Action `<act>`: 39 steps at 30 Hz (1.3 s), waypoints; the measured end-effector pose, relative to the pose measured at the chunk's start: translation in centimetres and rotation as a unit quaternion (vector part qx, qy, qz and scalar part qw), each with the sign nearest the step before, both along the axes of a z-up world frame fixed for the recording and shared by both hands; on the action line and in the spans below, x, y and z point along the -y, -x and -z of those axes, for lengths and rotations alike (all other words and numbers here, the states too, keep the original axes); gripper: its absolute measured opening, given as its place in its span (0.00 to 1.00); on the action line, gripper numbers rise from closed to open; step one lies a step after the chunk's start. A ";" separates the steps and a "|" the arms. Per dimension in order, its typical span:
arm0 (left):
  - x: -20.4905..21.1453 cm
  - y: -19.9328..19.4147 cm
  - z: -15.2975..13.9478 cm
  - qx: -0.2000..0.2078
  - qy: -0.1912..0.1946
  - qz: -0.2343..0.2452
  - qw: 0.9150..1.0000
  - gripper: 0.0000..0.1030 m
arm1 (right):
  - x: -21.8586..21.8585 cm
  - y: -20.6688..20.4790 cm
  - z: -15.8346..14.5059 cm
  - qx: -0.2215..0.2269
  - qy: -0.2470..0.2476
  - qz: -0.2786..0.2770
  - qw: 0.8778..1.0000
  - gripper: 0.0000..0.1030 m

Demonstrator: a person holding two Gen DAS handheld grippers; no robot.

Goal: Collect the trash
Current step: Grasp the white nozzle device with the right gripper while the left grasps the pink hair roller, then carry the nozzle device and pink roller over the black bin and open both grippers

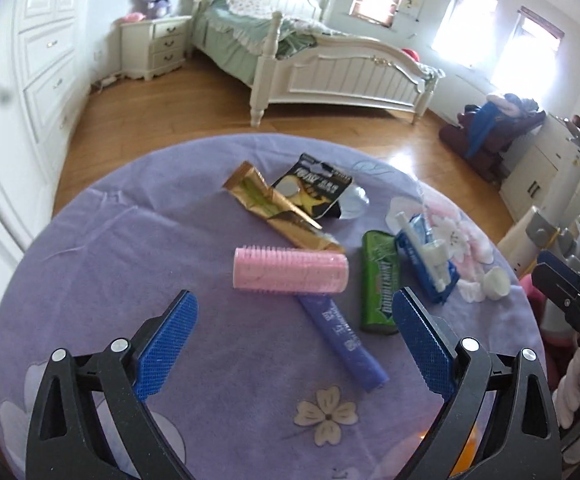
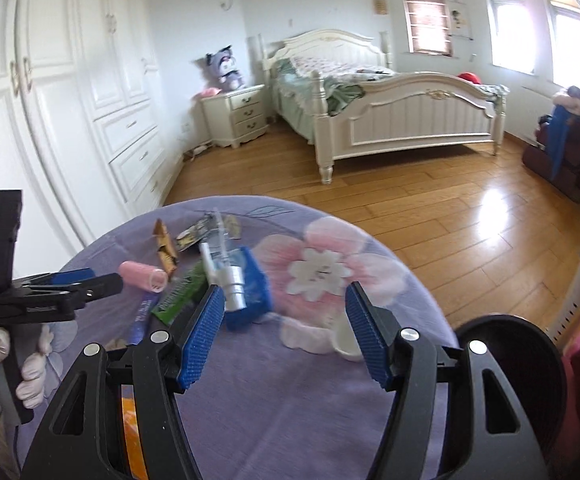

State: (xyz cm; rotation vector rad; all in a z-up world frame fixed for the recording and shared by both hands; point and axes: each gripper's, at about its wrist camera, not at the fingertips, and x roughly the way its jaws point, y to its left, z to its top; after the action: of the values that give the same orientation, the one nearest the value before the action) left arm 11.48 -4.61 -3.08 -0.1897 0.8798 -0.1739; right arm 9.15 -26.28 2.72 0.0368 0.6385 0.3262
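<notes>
Trash lies on a round table with a purple cloth (image 1: 110, 264): a pink hair roller (image 1: 290, 269), a purple wrapper (image 1: 344, 342), a green gum pack (image 1: 381, 282), a gold wrapper (image 1: 278, 210), a black battery card (image 1: 314, 190), a blue pack with a white spray part (image 1: 426, 258) and a white cap (image 1: 496, 283). My left gripper (image 1: 294, 316) is open and empty just before the roller and purple wrapper. My right gripper (image 2: 284, 304) is open and empty above the cloth, the white cap (image 2: 348, 342) by its right finger, the blue pack (image 2: 248, 292) by its left.
A black bin (image 2: 510, 384) stands at the table's right edge. An orange object (image 2: 132, 428) shows under the right gripper. Behind are a wooden floor, a white bed (image 1: 330, 64), a nightstand (image 1: 154, 46) and wardrobes (image 2: 50, 120).
</notes>
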 end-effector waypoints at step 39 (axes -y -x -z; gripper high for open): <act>5.7 3.1 -5.5 0.117 0.063 0.101 0.986 0.73 | 1.7 2.9 -2.5 0.026 -0.059 0.036 0.997 0.29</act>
State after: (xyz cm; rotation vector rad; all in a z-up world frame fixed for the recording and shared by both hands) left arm 8.40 -10.29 2.40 -0.1944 0.6536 -0.4332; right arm 6.26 -27.94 5.20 0.1640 0.5641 0.2953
